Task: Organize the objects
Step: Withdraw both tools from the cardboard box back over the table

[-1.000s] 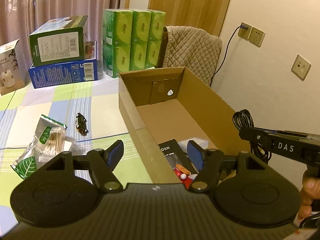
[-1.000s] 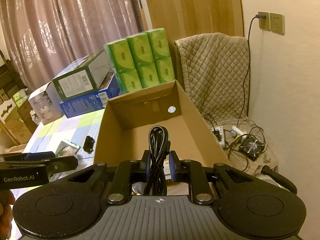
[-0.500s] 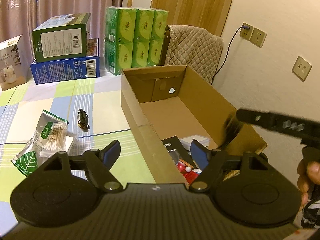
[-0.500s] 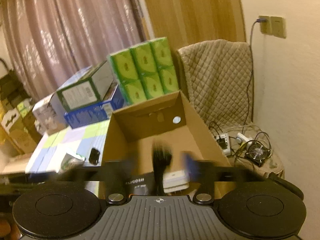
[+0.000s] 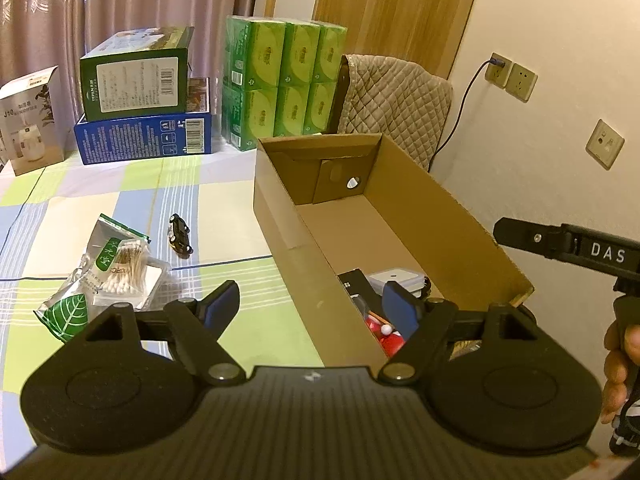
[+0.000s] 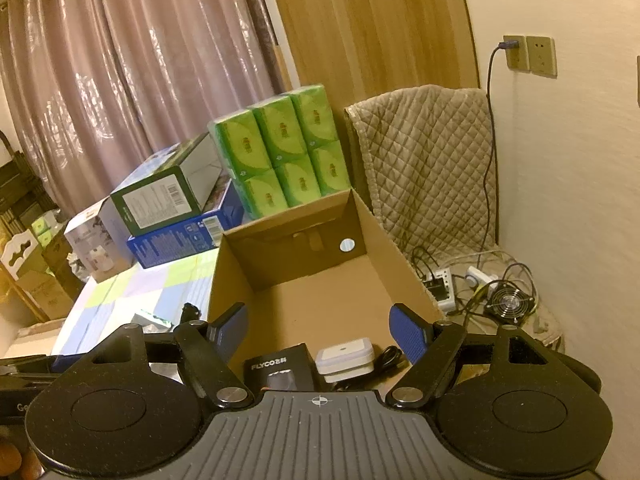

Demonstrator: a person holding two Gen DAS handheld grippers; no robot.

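Observation:
An open cardboard box (image 5: pixel 440 208) stands on the checked tablecloth. Inside it lie a black FLYCO box (image 6: pixel 280 368), a white case (image 6: pixel 346 356), a black coiled cable (image 6: pixel 390 358) and red items (image 5: pixel 384 332). My right gripper (image 6: pixel 320 322) hovers open over the box's near end with nothing between its fingers. My left gripper (image 5: pixel 310 302) is open above the box's left wall. Left of the box lie a pack of cotton swabs (image 5: pixel 120 272), a green leaf bag (image 5: pixel 68 312) and a small black toy car (image 5: pixel 180 236).
Stacked cartons (image 5: pixel 136 76) and green tissue packs (image 5: pixel 280 80) line the table's far edge. A chair with a quilted cover (image 6: pixel 424 168) stands behind the box. On the floor to the right are a power strip (image 6: pixel 440 284) and a small fan (image 6: pixel 510 304).
My right gripper has opened and let go of the black cable, which now lies in the box beside the white case. The left gripper has shifted only slightly.

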